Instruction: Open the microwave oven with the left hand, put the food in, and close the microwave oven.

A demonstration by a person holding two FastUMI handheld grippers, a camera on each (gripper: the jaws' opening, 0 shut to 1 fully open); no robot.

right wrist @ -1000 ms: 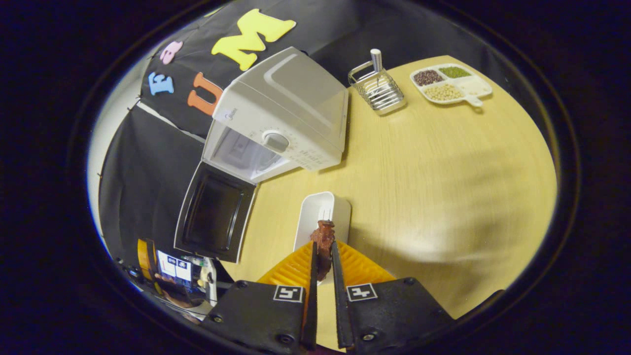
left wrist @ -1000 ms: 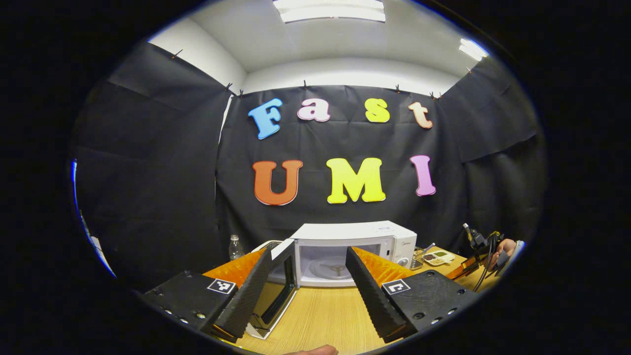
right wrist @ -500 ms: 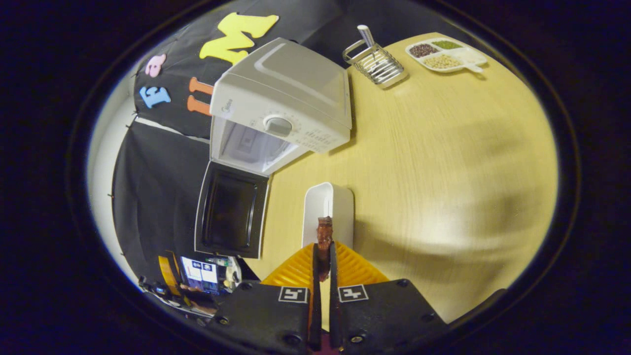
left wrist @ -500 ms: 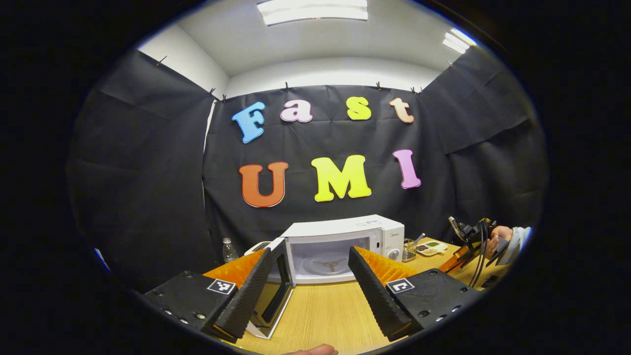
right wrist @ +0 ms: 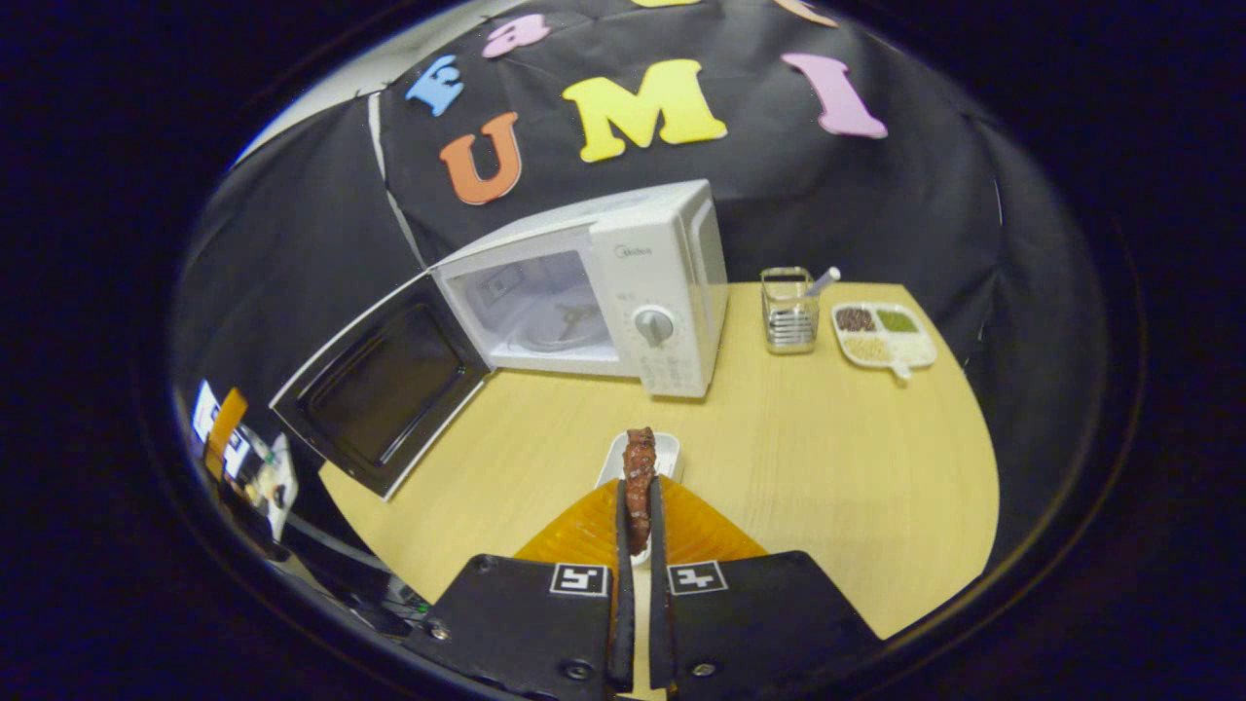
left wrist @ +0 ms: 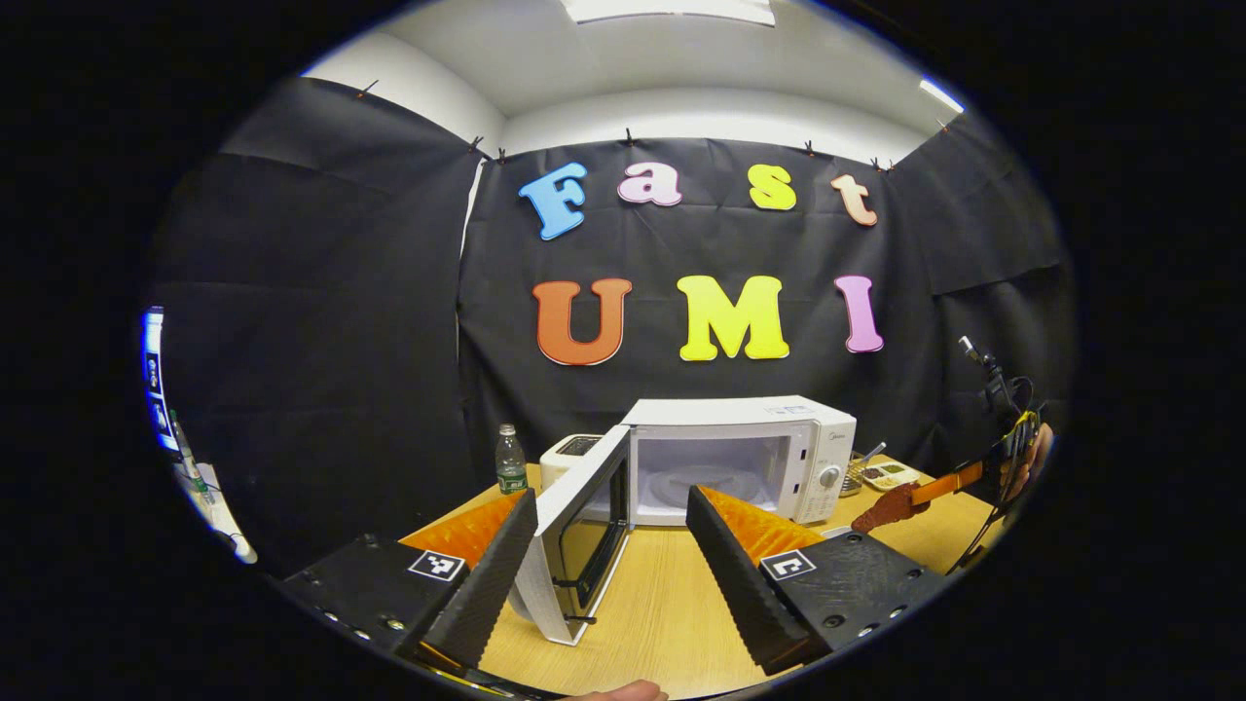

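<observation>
Food (right wrist: pixel 639 477), a dark reddish-brown strip, stands upright at lower centre of the right gripper view, clenched between both fingers of the right tongs (right wrist: pixel 635 526), which grip it about its lower half so that the upper end pokes free. It also shows at the right edge of the left gripper view (left wrist: pixel 884 507), carried by those tongs above the bench. It looks light and somewhat soft, probably greasy on the surface, so a grip across its flat sides, low and near the middle as now, seems the safest; squeezing harder might crush or tear it, and a grip at the tip would likely let it flop or slip.

Just behind it lies a small white dish (right wrist: pixel 654 450) on the bench (right wrist: pixel 837 458). Above that, at upper centre, the microwave oven (right wrist: pixel 662 282) stands with its door (right wrist: pixel 380 394) swung wide toward the left of the frame, the cavity and turntable bare. Opening looks done; carrying the food in comes next.

To the right of the oven sit a wire holder (right wrist: pixel 789 310) and a divided tray of beans (right wrist: pixel 881 334).

In the left gripper view the left tongs (left wrist: pixel 613 565) are spread wide and grasp nothing, the open door between them farther off; a bottle (left wrist: pixel 509 461) stands at left.
</observation>
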